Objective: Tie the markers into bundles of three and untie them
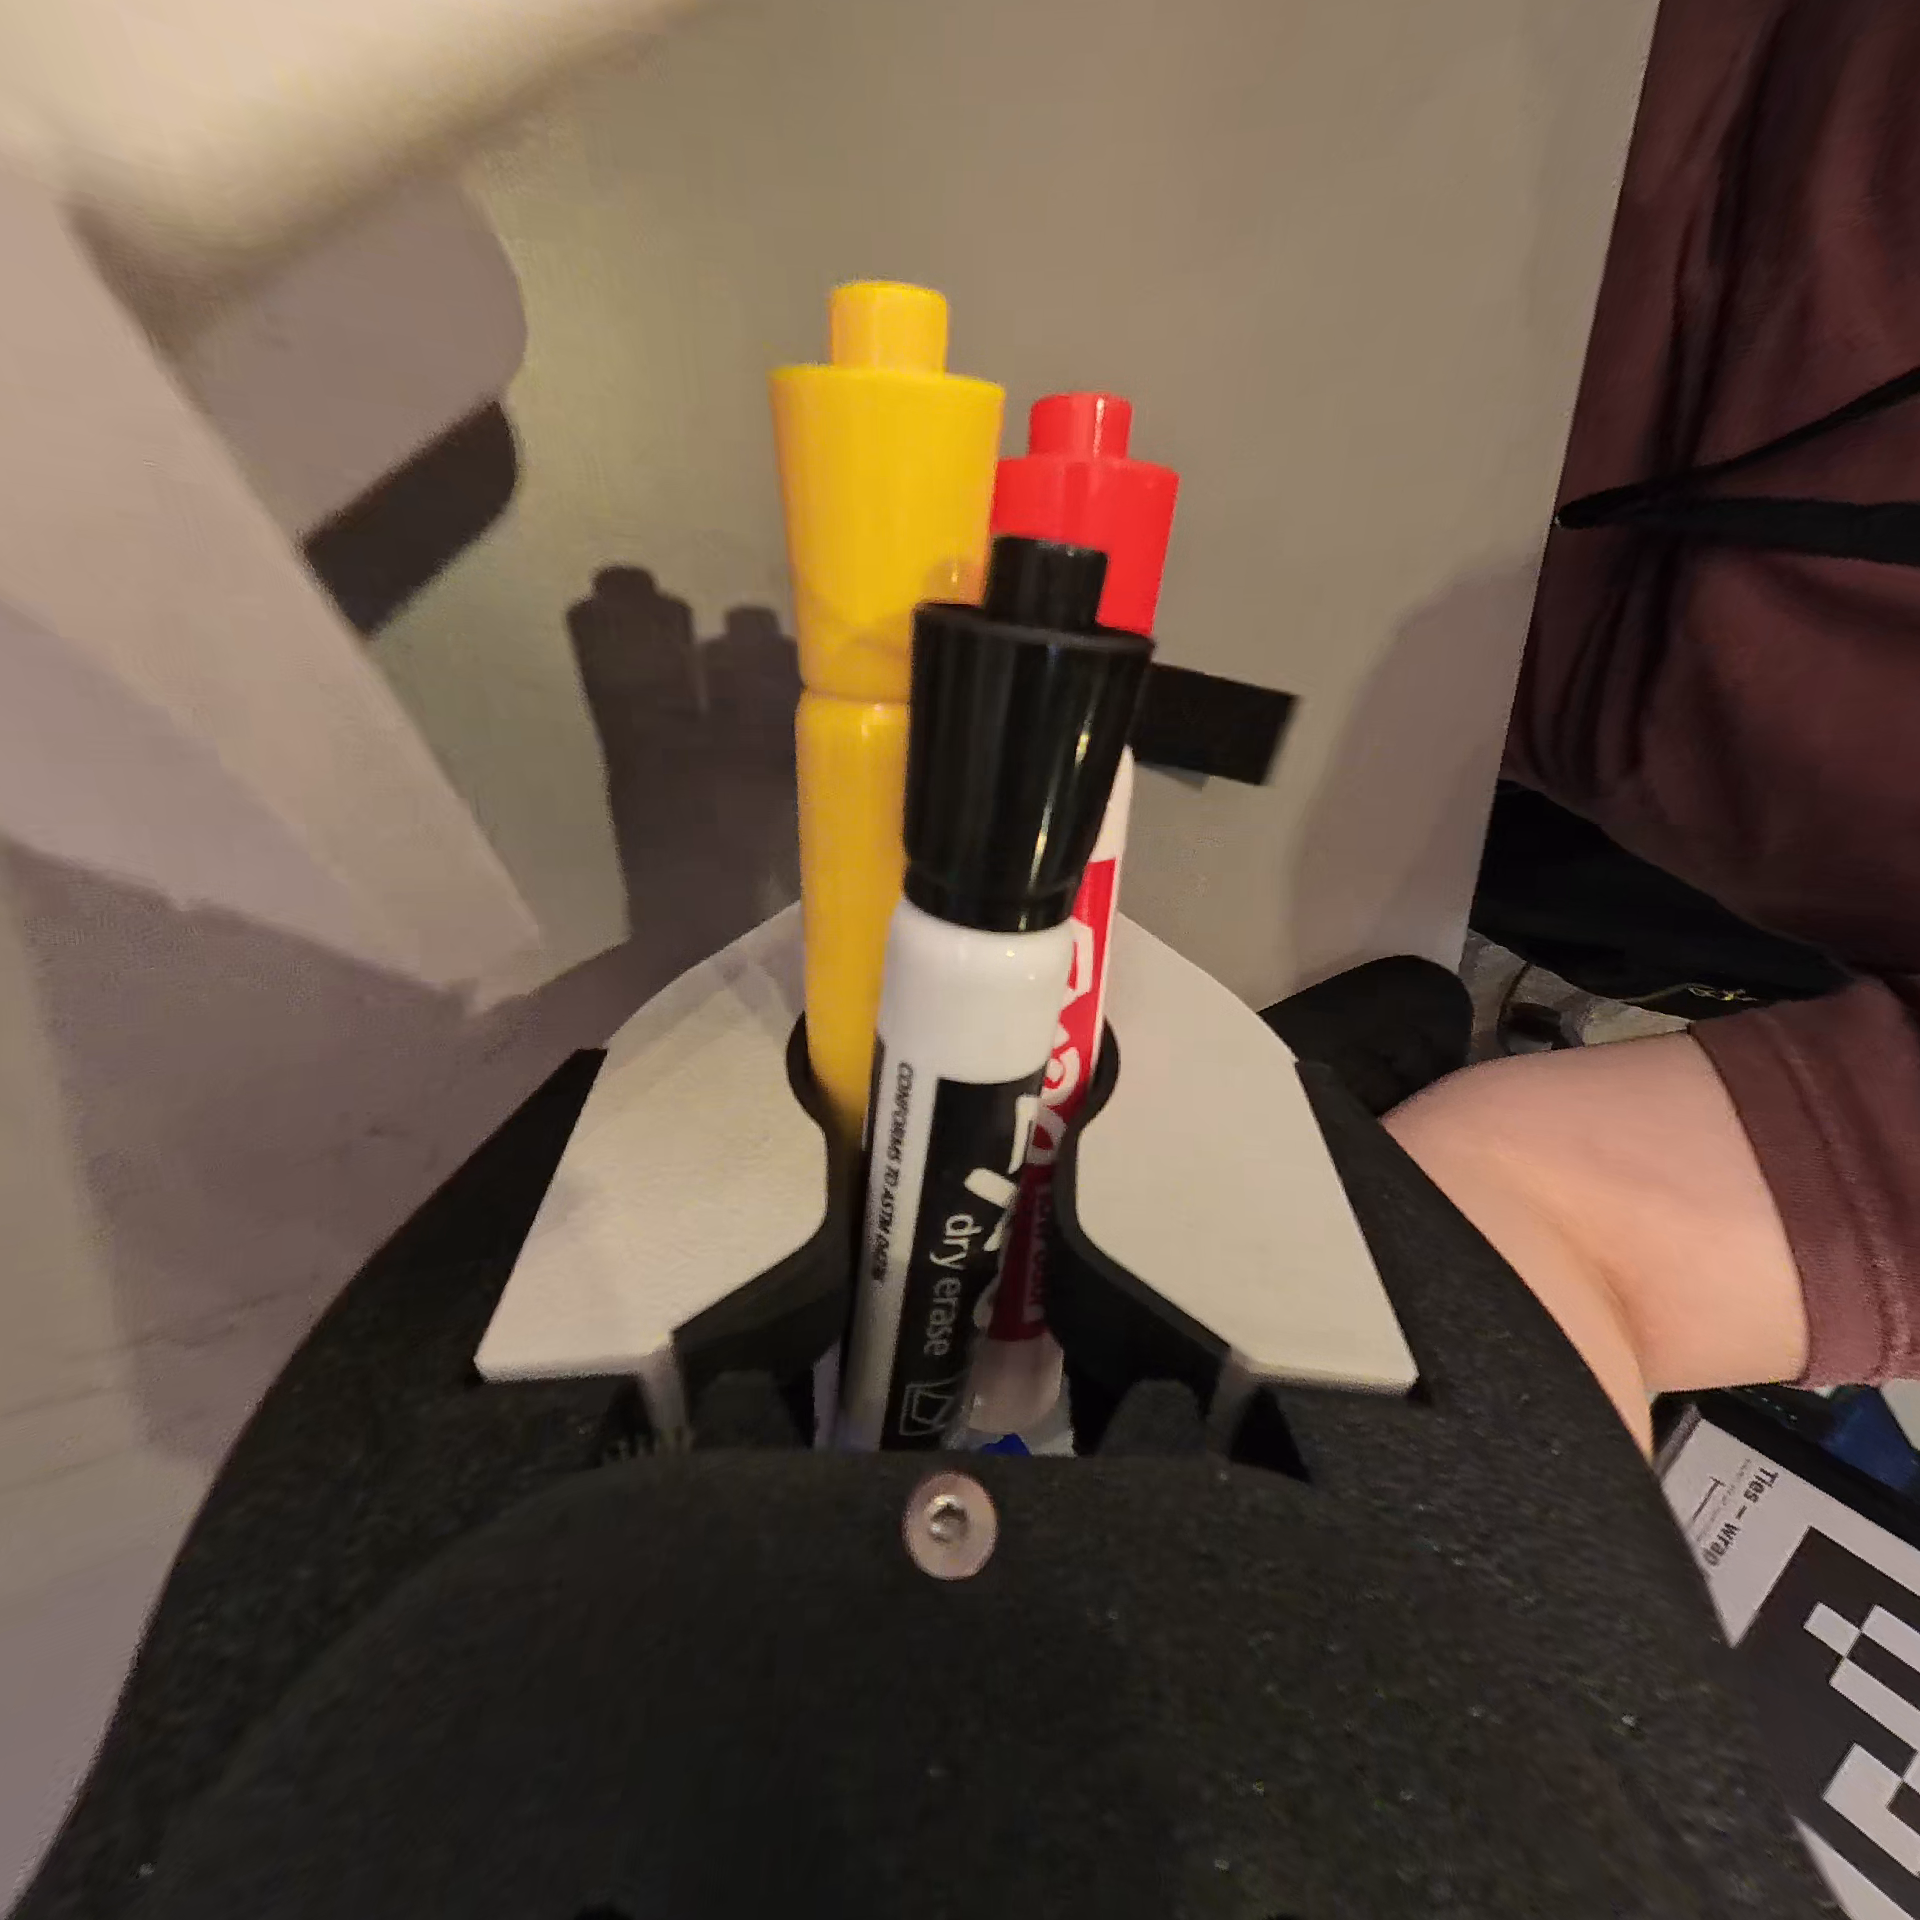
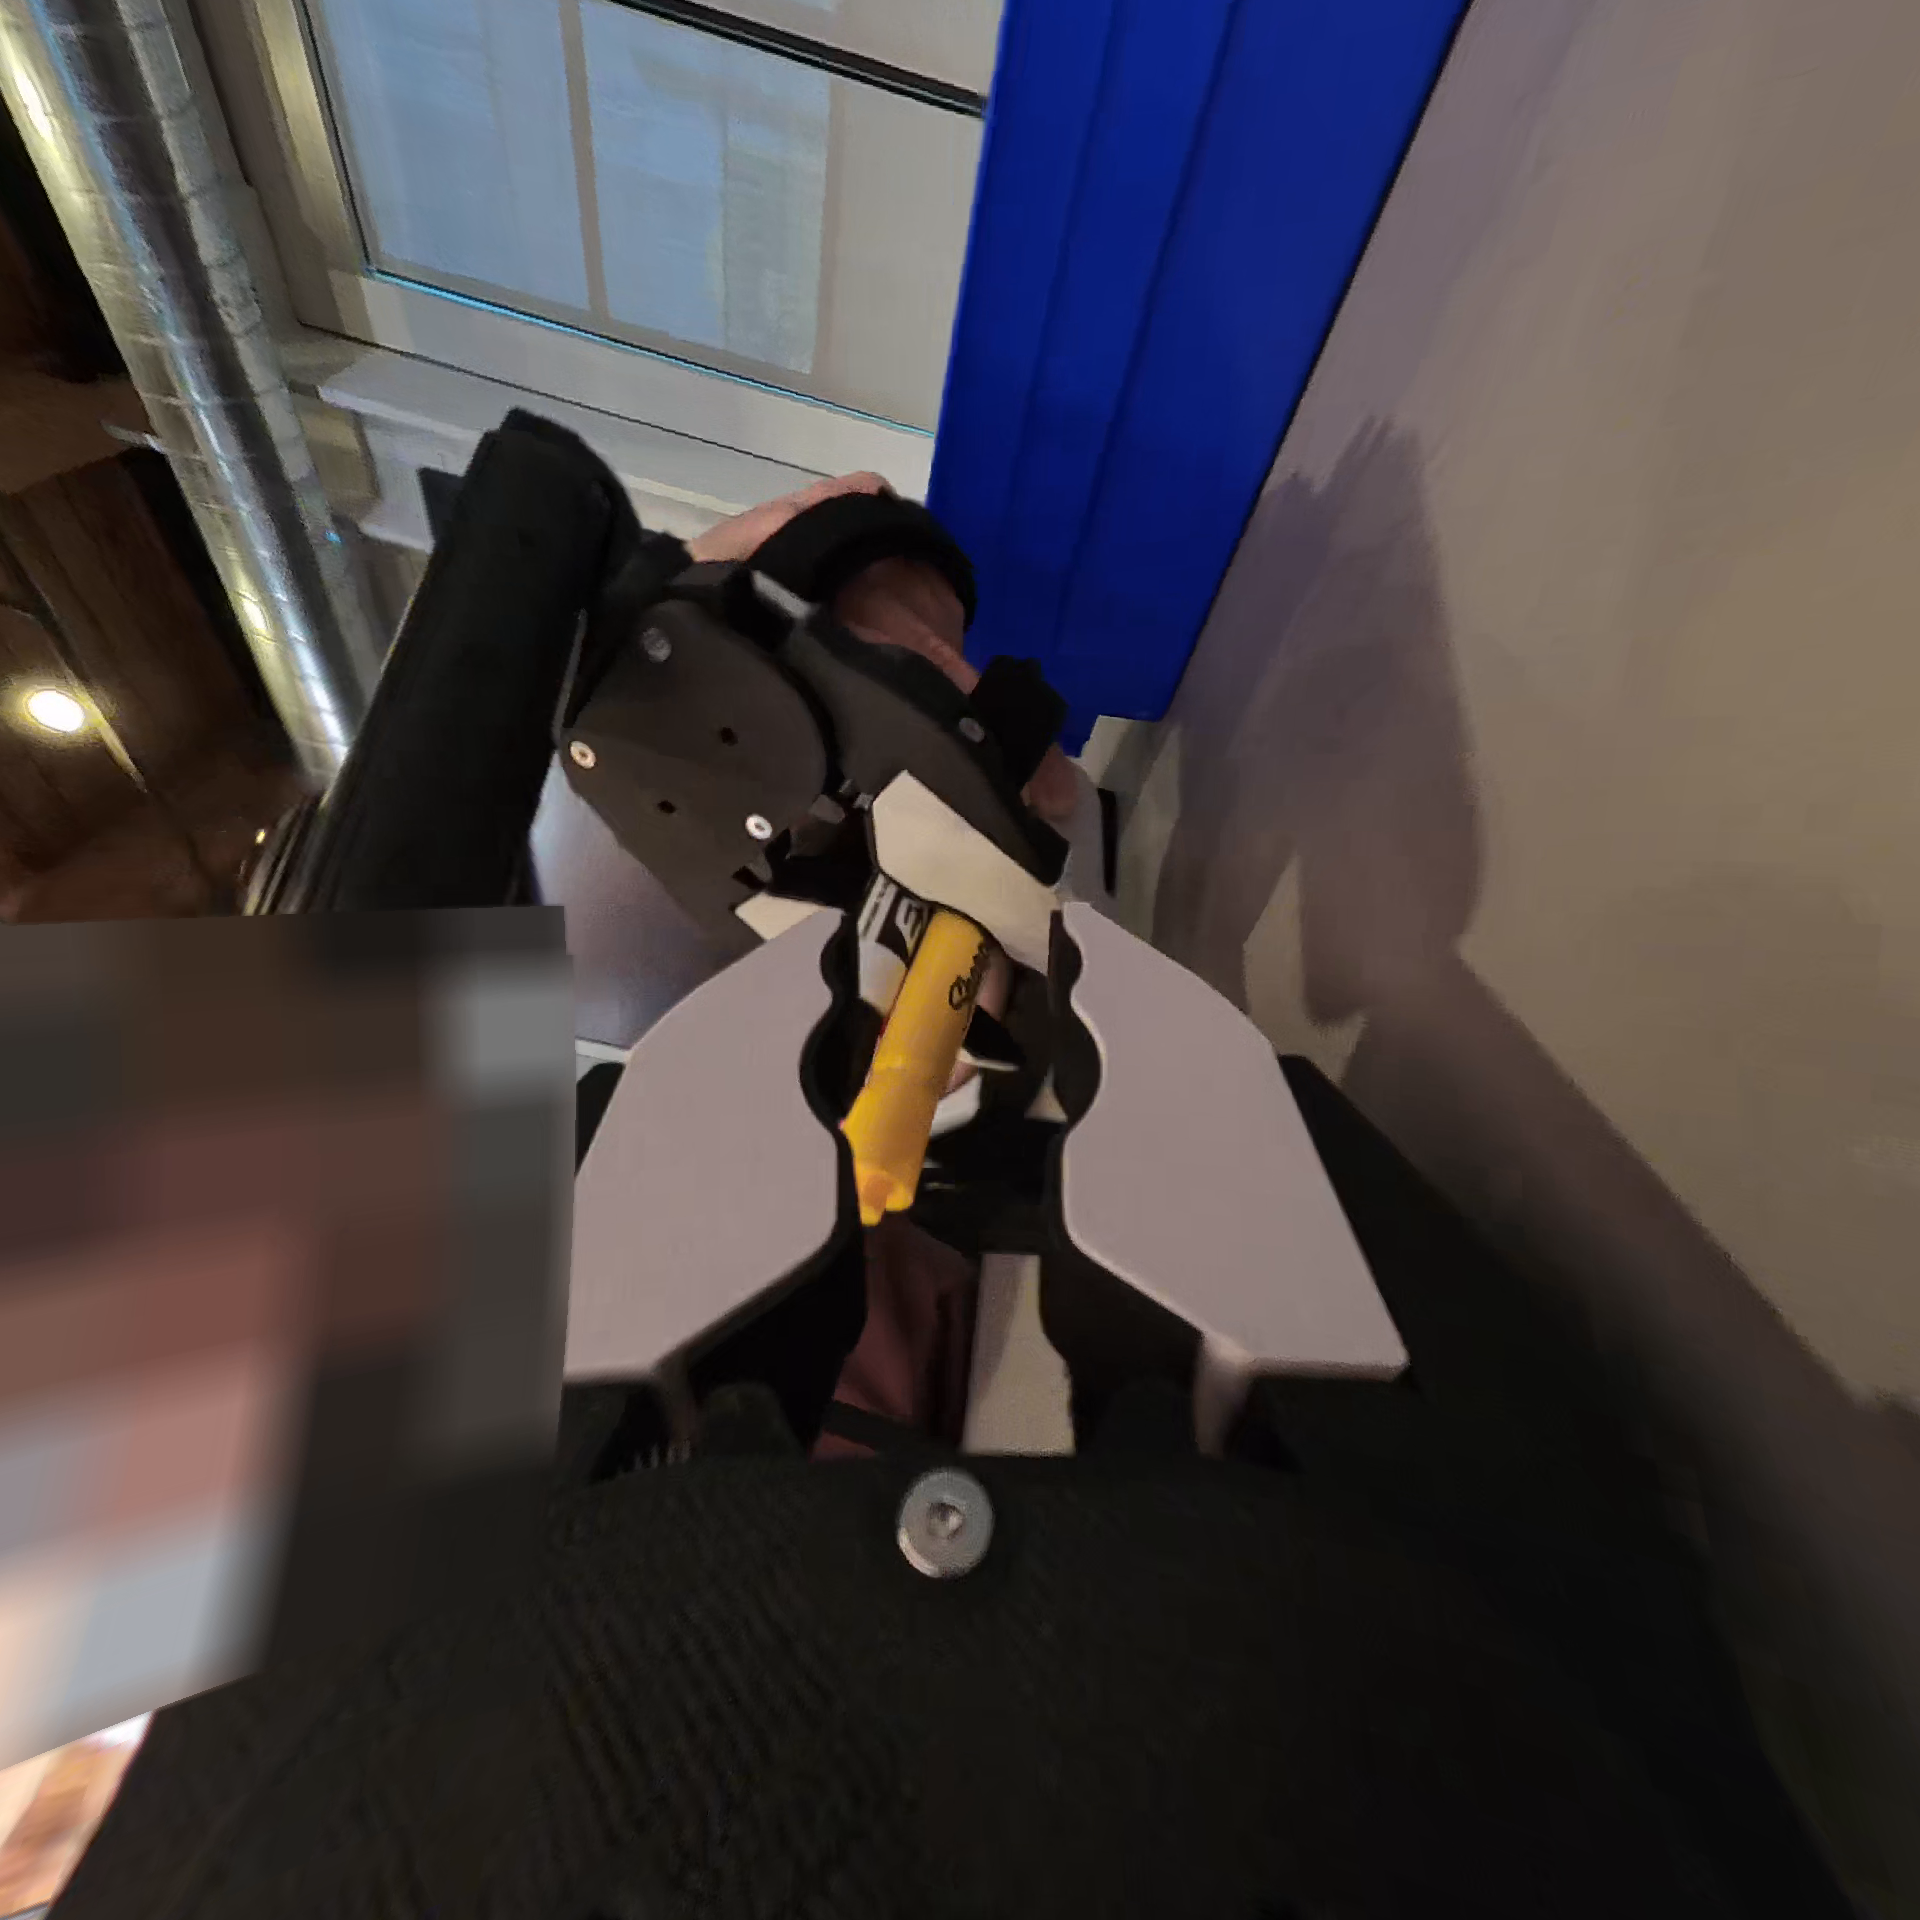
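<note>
Already grouped: left gripper (image 1: 961,1122) fingers clamped on three markers (image 1: 966,883); black strap (image 1: 1216,722) loose behind. Right gripper (image 2: 951,1081) fingers apart, empty. Tying unfinished.

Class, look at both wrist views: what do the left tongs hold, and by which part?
The left tongs clamp three markers, yellow, black and red, around their lower barrels, caps pointing away.

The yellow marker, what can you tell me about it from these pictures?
The yellow marker is all glossy yellow plastic, with a stepped cap and a round barrel. It stands cap outward between the left gripper fingers, pressed against a black marker and a red marker. In the right wrist view its capped end points toward the camera.
</note>
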`<act>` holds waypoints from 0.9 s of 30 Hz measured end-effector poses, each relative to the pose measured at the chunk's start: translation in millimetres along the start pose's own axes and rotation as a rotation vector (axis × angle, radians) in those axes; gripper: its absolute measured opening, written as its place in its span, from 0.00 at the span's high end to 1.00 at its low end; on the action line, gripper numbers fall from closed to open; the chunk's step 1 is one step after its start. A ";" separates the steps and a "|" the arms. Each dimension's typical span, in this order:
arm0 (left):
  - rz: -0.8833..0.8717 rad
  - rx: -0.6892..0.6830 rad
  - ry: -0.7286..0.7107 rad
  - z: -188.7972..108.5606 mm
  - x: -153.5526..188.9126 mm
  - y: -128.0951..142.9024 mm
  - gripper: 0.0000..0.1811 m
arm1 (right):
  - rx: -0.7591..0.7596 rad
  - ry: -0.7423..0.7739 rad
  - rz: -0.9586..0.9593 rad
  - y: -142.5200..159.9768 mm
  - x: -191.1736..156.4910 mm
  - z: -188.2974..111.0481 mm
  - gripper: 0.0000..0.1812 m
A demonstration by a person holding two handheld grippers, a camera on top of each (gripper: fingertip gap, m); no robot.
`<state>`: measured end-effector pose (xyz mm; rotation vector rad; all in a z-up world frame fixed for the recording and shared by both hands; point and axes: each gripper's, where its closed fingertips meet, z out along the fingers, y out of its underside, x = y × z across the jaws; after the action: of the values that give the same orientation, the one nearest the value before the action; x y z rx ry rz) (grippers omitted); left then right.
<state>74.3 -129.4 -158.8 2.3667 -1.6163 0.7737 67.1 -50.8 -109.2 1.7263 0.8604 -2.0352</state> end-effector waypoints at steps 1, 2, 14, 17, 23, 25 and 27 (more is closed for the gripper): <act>-0.004 0.000 0.001 0.0 -0.5 0.8 0.77 | 0.006 0.022 -0.048 -0.3 -0.4 -4.7 0.81; -0.004 0.001 -0.004 -0.7 -1.1 1.5 0.77 | 0.010 0.045 -0.110 0.1 -1.8 -10.1 0.81; -0.084 -0.026 -0.136 -14.3 -12.6 16.3 0.77 | -0.046 0.334 -1.369 85.5 -56.8 -26.0 0.79; -0.098 -0.014 -0.150 -17.5 -14.1 18.1 0.77 | -0.288 0.433 -1.482 128.0 -30.9 17.3 0.76; -0.130 -0.011 -0.176 -21.5 -18.4 25.2 0.77 | -0.346 0.417 -1.380 147.9 -15.9 51.9 0.77; -0.139 -0.018 -0.188 -21.7 -20.8 26.6 0.77 | -0.319 0.413 -1.362 141.3 -14.9 46.6 0.77; -0.141 -0.014 -0.183 -21.6 -20.6 26.3 0.77 | -0.333 0.414 -1.374 141.9 -12.4 43.0 0.76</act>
<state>37.9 -113.9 -154.6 2.5735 -1.4912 0.5314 122.9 -187.6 -126.2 1.4400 2.8996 -1.8484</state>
